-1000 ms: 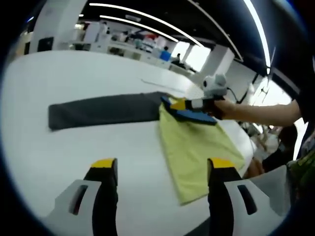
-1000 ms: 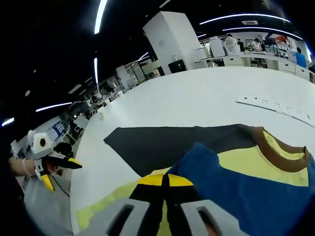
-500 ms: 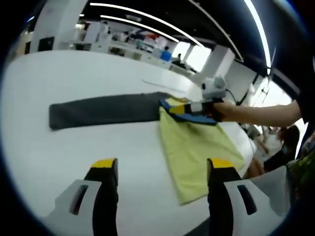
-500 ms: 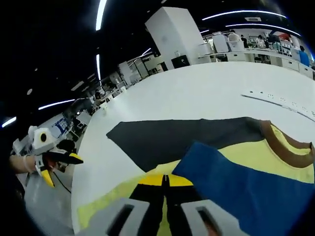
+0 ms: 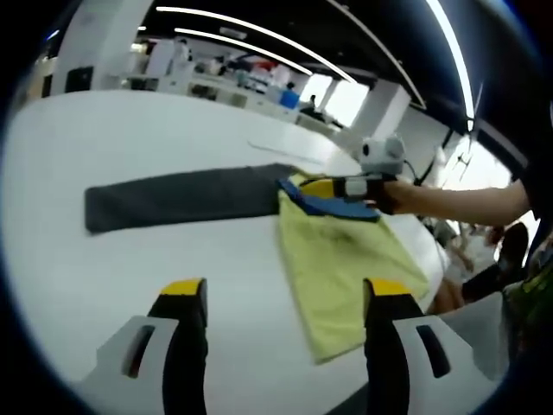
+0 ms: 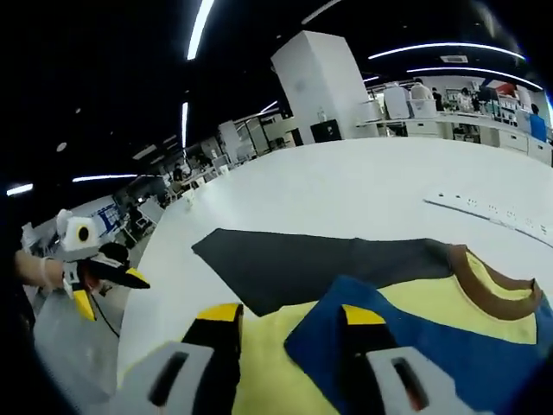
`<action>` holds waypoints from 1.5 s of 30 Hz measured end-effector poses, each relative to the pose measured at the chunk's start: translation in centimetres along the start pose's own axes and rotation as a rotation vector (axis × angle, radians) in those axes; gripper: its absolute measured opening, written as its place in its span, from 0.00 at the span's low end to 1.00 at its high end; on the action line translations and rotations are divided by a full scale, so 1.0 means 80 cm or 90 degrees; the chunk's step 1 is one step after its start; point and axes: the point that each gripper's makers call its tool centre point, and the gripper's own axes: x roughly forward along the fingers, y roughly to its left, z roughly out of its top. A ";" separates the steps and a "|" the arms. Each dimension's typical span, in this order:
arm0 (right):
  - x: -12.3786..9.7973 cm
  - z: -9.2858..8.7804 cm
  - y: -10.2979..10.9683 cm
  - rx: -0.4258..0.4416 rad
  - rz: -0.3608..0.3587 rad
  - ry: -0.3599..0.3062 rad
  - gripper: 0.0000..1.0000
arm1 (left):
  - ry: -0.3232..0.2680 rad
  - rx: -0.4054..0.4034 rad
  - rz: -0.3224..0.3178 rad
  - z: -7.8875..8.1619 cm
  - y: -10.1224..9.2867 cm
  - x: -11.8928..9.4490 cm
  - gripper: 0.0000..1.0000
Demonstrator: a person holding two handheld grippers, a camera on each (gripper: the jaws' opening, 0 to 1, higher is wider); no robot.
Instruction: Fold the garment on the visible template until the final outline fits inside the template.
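In the left gripper view the dark grey template (image 5: pixel 181 195) lay as a long strip on the white surface (image 5: pixel 104 130), its long axis running from about nine o'clock toward three o'clock. The yellow garment (image 5: pixel 346 268) met the strip's right-hand end and spread away from it toward five o'clock, so most of the cloth lay outside the template. The left gripper (image 5: pixel 282 298) hung at six o'clock with its fingers (image 5: pixel 183 311) spread wide and nothing between them, well apart from the cloth, which lay at about one o'clock from its tips. The right gripper (image 5: pixel 341 186) sat at two o'clock, right at the blue sleeve (image 5: pixel 333 206) where garment and template met.

In the right gripper view the left gripper (image 6: pixel 104 277) showed small at nine o'clock. The template (image 6: pixel 320 264) stretched across the middle from nine toward three o'clock. The right gripper's own fingers (image 6: pixel 218 346) stood parted, one on each side of the blue sleeve's (image 6: pixel 415 346) folded corner, which lay on the yellow body; whether the pads touched the cloth was hard to tell. The brown collar (image 6: pixel 484 285) sat at three o'clock, next to the strip's end.

By my judgement the right gripper was by far the nearer, and the next fold turned on carrying the yellow body across, toward the strip's long axis
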 end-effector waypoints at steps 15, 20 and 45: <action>-0.036 -0.003 -0.010 -0.034 -0.017 -0.012 0.96 | -0.004 0.012 -0.006 0.011 -0.004 0.002 0.70; -0.051 -0.007 -0.012 -0.028 -0.021 -0.009 0.98 | -0.005 0.016 -0.007 0.015 -0.004 0.002 0.70; -0.210 -0.042 -0.030 -0.001 -0.116 -0.016 1.00 | -0.010 0.031 0.001 0.034 0.032 0.016 0.70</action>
